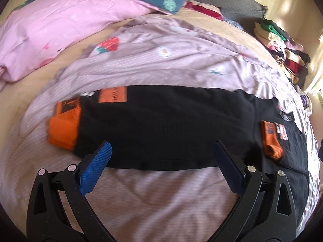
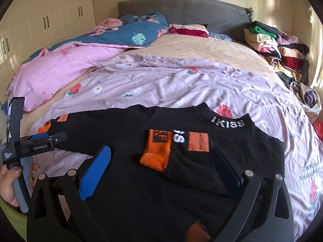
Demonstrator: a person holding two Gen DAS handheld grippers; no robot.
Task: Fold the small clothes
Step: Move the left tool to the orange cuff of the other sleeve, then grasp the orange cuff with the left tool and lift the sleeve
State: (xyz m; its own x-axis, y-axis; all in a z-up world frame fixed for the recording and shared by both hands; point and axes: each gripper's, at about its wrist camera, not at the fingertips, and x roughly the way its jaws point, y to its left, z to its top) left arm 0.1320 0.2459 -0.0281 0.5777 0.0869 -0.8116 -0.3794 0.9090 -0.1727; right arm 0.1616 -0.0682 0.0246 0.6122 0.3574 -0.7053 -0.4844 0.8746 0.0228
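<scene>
While my left gripper [image 1: 162,150] and right gripper [image 2: 161,155] gape empty over the black orange-cuffed top [image 1: 161,125], only the right view shows cream wardrobe doors [image 2: 46,20] far left.

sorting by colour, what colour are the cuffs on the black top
Orange, ribbed cuffs on the black top; clearest in the left wrist view.

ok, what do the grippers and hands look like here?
Both grippers are alike: the left gripper and right gripper have black scissor-style linkages with silver pivot pins and blue textured fingers. The left unit's black body reads "GenRobot.AI" on a grey-blue handle. The left hand is bare, with pale polished nails; no cables visible.
</scene>
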